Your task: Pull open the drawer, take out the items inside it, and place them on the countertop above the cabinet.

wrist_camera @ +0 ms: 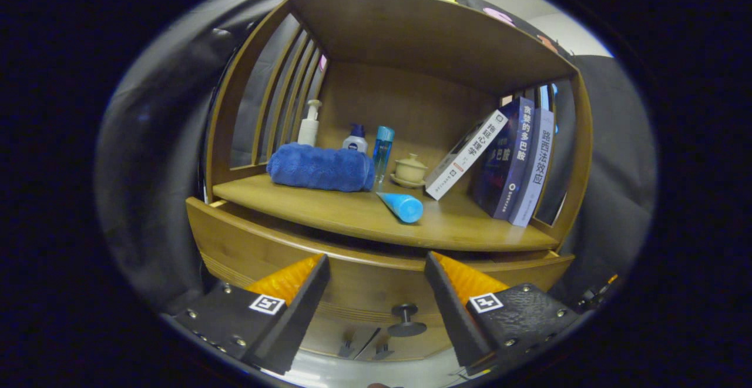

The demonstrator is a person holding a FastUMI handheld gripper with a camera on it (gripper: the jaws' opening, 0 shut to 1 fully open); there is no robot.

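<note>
A warm honey-brown wooden cabinet is pictured, its drawer fitted with a dark knob. A deep blue towel, a bright blue tube and a cream lidded cup are seen, with books bound in white, navy and what appears to be lavender.

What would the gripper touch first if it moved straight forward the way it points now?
Probably the drawer front: the open gripper faces it, with the knob lower between the fingers. Depth is hard to judge.
</note>
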